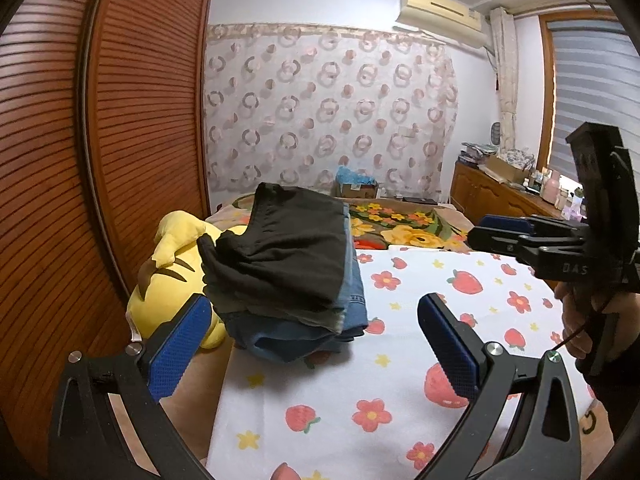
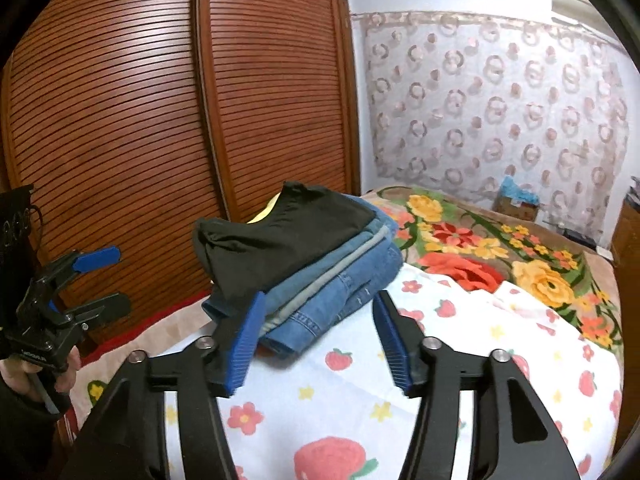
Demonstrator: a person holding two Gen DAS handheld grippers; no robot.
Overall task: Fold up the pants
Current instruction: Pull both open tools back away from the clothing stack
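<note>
— Where are the folded black pants sitting?
— Topping the jeans stack on the bed — lying just ahead of both sets of fingers, left gripper and right gripper gaping, grasping nothing.

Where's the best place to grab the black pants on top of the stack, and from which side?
Probably take the black pants at the bunched corner overhanging the stack's near-left end, coming in from the near side. It droops clear of the folded jeans below, so a pad can slip beneath without catching denim. Both the left gripper and right gripper are open and empty.
</note>
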